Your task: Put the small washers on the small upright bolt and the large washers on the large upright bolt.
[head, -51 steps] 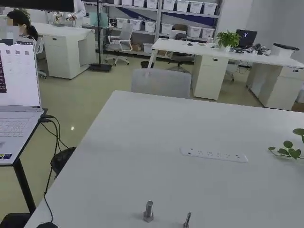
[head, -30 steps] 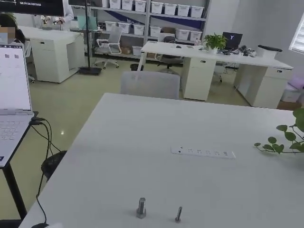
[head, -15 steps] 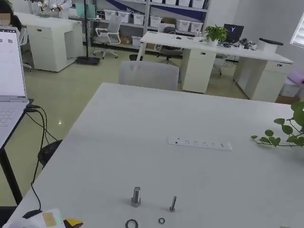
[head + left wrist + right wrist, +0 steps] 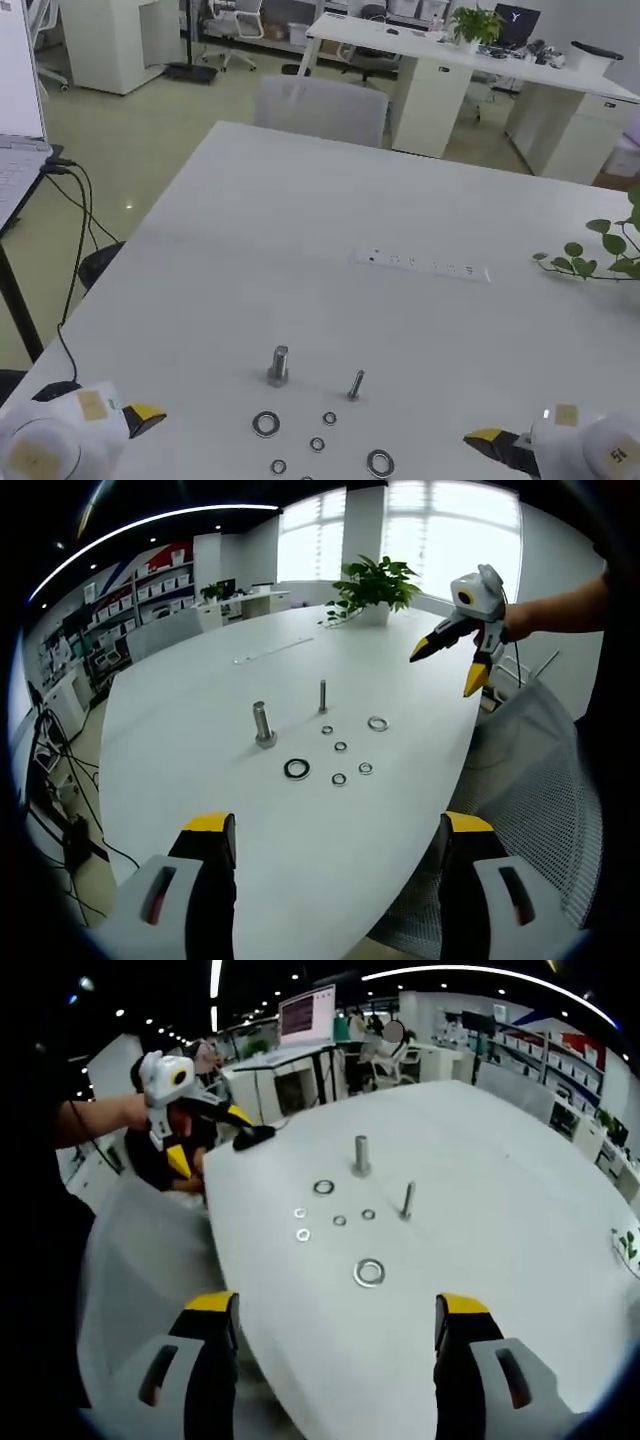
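Brought in since earlier, left hand-held gripper (image 4: pixel 337 830) and right hand-held gripper (image 4: pixel 337 1310) are held wide, flanking washers (image 4: pixel 266 424); power strip (image 4: pixel 425 265) and plant (image 4: pixel 600 250) are set beyond bolts (image 4: pixel 279 365).

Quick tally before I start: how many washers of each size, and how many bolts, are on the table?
Large washers: 2
Small washers: 4
Large upright bolt: 1
Small upright bolt: 1
Total: 8
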`<state>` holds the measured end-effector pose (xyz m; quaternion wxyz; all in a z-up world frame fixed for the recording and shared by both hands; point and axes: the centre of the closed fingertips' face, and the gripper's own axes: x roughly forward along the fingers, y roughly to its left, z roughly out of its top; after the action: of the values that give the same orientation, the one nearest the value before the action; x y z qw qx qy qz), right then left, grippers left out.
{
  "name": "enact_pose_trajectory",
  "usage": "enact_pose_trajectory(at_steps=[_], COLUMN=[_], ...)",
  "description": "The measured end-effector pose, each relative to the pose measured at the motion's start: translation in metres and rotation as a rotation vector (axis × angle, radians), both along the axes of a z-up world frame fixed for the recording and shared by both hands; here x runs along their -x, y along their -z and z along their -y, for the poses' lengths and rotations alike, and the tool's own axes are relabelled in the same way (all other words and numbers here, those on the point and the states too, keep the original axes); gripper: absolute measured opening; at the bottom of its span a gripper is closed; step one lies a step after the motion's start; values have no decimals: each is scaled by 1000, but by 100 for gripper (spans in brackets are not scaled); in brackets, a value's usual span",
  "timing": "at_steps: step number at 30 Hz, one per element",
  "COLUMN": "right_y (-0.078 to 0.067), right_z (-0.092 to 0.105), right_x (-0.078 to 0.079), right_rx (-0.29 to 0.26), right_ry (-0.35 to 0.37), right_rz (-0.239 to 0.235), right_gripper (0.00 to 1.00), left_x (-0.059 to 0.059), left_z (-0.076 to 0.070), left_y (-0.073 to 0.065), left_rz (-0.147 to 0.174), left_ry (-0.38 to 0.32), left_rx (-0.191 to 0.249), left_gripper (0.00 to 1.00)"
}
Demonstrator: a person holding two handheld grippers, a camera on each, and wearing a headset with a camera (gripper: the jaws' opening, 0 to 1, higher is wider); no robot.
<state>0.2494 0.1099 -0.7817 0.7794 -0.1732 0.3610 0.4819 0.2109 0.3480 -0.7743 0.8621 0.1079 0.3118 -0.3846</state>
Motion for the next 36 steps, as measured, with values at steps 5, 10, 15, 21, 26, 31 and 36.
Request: enact_pose_trajectory(at_steps=[5,10,15,21,26,31,36], right_y=[3,8,14,25,32,39,46], right_z=[-5,-9,-13,-15,-18,-20,-20], right_x=[-7,-13,-18,-23,-31,-36,-38], right_rx=[31,70,111,163,189,231,255], right_ry=[-39,-90,-135,-184,-220,-268,-312], right_rz=[10,19,24,17,12,5,-2], right_gripper=[77,74,70,66,63,59,55], left_x=[1,1,1,1,2,3,2], left_z=[4,2,0,0,1,8,11], left_y=[0,5,7,10,11,13,13], left_rz=[15,12,6,12,12,11,11], left_ry=[19,21,16,26,35,51,50], left_rx=[-5,-21,-19,-29,-31,-29,-25], left_gripper=[84,83,81,80,80,80,79])
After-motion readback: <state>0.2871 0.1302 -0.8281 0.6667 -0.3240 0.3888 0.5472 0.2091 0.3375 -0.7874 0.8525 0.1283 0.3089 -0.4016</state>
